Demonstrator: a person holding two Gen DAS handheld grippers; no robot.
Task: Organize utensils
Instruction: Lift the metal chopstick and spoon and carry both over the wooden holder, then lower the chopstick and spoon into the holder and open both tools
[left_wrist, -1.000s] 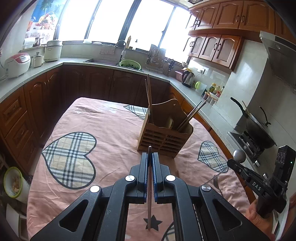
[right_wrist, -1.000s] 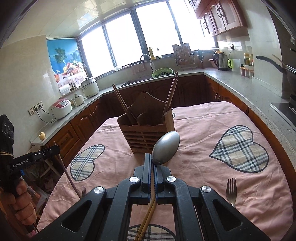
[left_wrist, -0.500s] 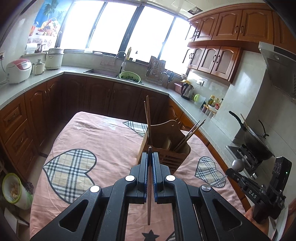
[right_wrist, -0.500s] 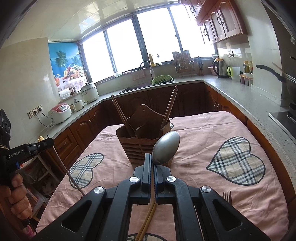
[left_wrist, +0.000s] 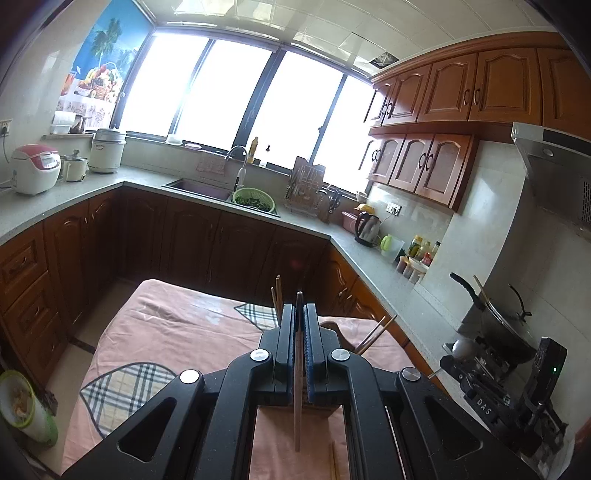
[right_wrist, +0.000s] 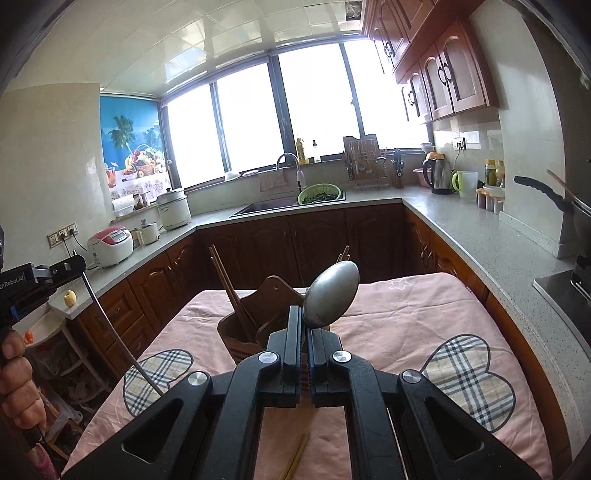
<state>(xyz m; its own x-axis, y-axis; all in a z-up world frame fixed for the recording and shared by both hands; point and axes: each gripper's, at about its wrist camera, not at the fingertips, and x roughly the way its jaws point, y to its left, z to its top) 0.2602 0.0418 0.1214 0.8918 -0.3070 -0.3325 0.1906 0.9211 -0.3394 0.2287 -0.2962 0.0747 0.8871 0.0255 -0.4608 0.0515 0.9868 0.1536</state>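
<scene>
My left gripper is shut on a single wooden chopstick that hangs down between its fingers. It is above the wooden utensil holder, which is mostly hidden behind the fingers; chopsticks stick out of it. My right gripper is shut on a metal spoon, bowl up. The wooden utensil holder stands just beyond it on the pink tablecloth, with chopsticks in it. The left gripper with its chopstick shows at the left of the right wrist view.
A pair of chopsticks lies on the cloth under my right gripper. The table is ringed by brown cabinets and a grey counter with kettle, rice cookers and sink. A stove with a wok is at the right.
Both grippers have risen and tilted up, so more of the kitchen and less of the table shows. The left gripper has come over the holder. The fork has left the right view.
</scene>
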